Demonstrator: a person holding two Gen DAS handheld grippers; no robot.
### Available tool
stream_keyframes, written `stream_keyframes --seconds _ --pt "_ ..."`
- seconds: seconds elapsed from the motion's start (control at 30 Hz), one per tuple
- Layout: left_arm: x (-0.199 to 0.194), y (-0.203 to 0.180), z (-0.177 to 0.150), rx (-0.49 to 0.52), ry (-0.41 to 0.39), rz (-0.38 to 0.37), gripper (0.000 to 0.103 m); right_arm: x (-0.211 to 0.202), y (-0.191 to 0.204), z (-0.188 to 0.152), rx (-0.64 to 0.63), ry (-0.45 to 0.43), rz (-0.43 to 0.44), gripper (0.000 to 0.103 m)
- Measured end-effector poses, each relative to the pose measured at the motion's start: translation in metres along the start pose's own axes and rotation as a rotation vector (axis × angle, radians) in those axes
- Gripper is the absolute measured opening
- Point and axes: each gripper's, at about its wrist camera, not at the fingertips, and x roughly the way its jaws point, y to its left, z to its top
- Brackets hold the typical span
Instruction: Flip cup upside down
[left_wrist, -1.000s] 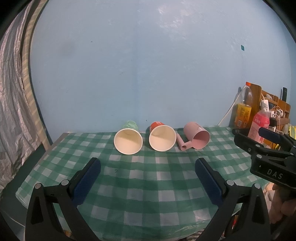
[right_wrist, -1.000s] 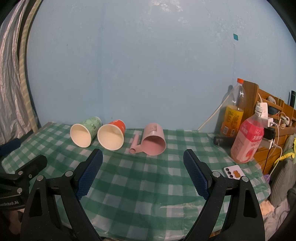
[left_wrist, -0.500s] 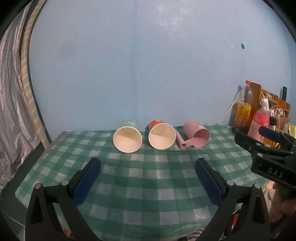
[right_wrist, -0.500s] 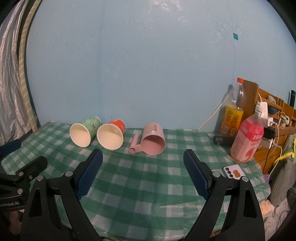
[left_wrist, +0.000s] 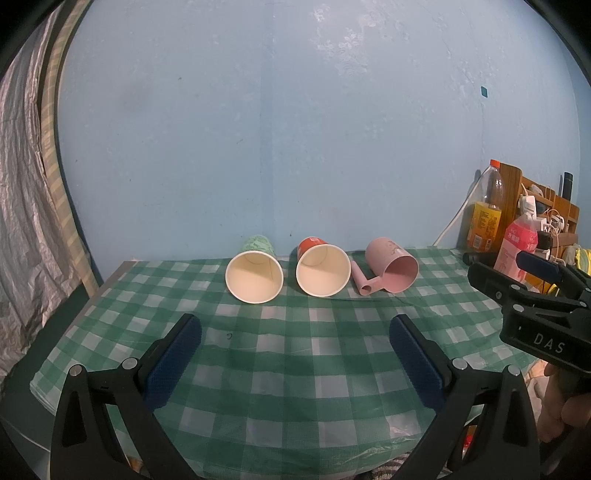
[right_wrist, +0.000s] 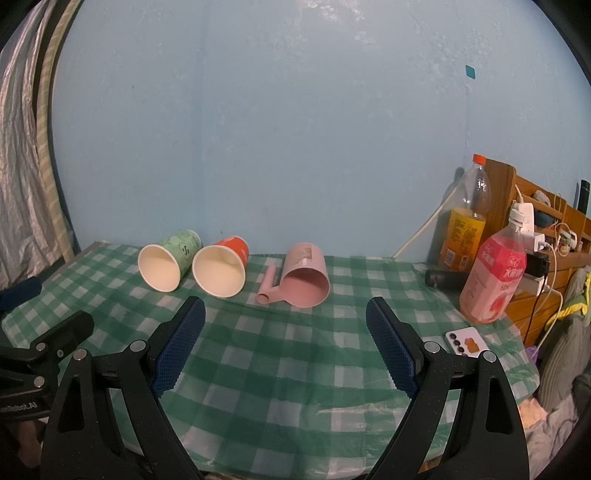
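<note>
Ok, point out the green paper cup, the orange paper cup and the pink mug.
green paper cup (left_wrist: 254, 276), left wrist view, inside its open mouth
orange paper cup (left_wrist: 323, 270), left wrist view, inside its mouth
pink mug (right_wrist: 304, 286), right wrist view, inner wall

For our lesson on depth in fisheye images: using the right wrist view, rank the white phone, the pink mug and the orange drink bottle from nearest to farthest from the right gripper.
1. White phone: lying flat beside the right gripper, near the table's right edge.
2. Pink mug: on its side, mid-table ahead.
3. Orange drink bottle: upright at the back right, against the wall.

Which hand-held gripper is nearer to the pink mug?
Right, probably. The right hand-held gripper points almost straight at the pink mug; the left hand-held gripper faces the paper cups, mug off to its right.
</note>
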Motion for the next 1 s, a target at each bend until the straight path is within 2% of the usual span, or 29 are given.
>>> stream_keyframes --seconds 0.8,1.0 --pt "0.002 0.000 -0.017 -0.024 0.032 -0.010 0.103 0.001 -0.004 -0.005 0.000 0.009 0.001 0.088" --pt "0.008 0.002 -0.009 -0.021 0.052 -0.016 0.103 0.004 -0.006 -0.007 0.001 0.022 0.008 0.088"
